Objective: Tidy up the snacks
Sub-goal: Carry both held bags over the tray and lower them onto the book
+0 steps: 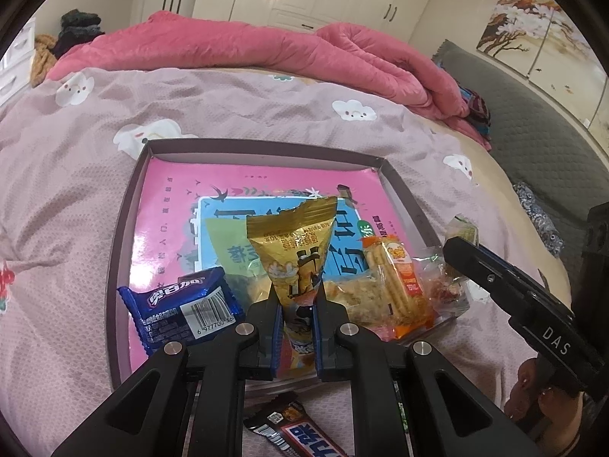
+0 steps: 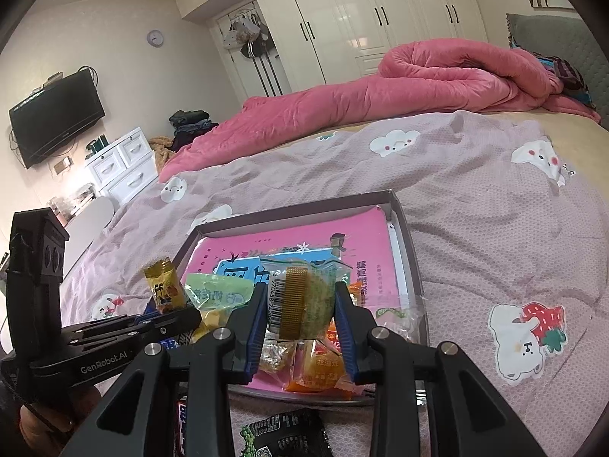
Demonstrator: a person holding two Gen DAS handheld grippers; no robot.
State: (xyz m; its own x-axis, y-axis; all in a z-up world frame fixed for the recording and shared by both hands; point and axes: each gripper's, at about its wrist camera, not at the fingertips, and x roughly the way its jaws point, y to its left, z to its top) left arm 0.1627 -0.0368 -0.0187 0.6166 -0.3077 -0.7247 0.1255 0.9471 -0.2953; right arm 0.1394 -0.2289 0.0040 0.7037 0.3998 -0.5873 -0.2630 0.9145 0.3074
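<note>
Left gripper [image 1: 296,304] clamps gold packet [image 1: 295,243] – right gripper [image 2: 300,304] clamps green-filled packet [image 2: 308,301].

A rumpled pink quilt [image 2: 437,76] lies across the far side of the bed, above the mauve cloud-print sheet [image 2: 475,205] that fills the middle of the frame. At upper centre stand glossy cream wardrobe doors [image 2: 361,11] — to their left a round wall clock [image 2: 155,38]. A dark television [image 2: 57,118] hangs at middle left above a white drawer chest [image 2: 121,163]; a blossom-tree painting [image 1: 533,26] sits upper right in the left wrist view.
</note>
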